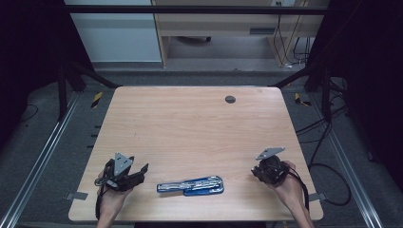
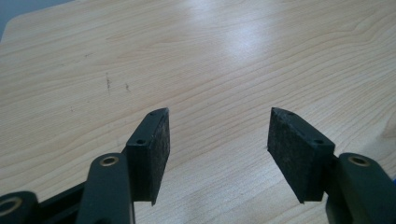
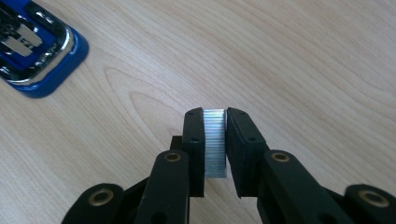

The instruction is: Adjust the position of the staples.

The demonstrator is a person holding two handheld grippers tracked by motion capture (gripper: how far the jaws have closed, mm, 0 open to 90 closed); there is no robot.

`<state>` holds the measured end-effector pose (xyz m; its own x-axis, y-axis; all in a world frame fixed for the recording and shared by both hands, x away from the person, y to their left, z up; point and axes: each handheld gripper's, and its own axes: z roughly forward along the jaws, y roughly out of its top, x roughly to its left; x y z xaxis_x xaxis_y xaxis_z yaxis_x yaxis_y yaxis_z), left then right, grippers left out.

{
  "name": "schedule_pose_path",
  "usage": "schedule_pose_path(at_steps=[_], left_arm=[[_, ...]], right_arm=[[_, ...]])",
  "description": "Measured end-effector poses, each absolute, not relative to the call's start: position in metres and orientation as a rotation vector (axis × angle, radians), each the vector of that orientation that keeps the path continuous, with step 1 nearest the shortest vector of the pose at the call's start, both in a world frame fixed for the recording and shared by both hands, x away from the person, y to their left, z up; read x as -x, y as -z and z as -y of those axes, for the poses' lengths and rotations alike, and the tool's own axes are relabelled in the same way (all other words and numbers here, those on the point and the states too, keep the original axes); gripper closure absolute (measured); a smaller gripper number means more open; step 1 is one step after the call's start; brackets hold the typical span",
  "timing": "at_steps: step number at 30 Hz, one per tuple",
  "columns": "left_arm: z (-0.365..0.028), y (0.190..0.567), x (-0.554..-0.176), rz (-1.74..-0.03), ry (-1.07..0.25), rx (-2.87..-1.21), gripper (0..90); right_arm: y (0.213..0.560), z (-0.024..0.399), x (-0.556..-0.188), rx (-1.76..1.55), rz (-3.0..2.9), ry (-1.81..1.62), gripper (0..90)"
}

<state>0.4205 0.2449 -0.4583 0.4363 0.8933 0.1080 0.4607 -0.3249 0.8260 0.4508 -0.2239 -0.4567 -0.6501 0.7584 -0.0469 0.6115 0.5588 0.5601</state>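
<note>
Loading step, looks like: a strip of staples (image 3: pixel 215 142) is pinched in the right gripper (image 3: pixel 215 116), near right. The opened stapler (image 1: pixel 191 185) lies near centre. The left gripper (image 2: pixel 217 123) is held wide open, empty. Next, the strip probably needs lining up with the tray.

In the right gripper view, the blue stapler (image 3: pixel 32 51) sits at the upper left of the frame, cut off by the top and left edges. The strip of staples (image 3: pixel 215 142) is covered on both flanks by the black pads (image 3: pixel 194 149). In the high view, lower right, the right gripper (image 1: pixel 269 170) is too small to make out its jaws.
</note>
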Motion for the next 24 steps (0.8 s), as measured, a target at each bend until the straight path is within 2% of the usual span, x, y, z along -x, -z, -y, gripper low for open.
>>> schedule_pose_path(at_steps=[24], left_arm=[[-0.245,0.459,-0.421,-1.146,-0.729,-1.950,38.5]], right_arm=[[0.435,0.208,-0.462,-0.872,-2.660,-0.958,78.1]])
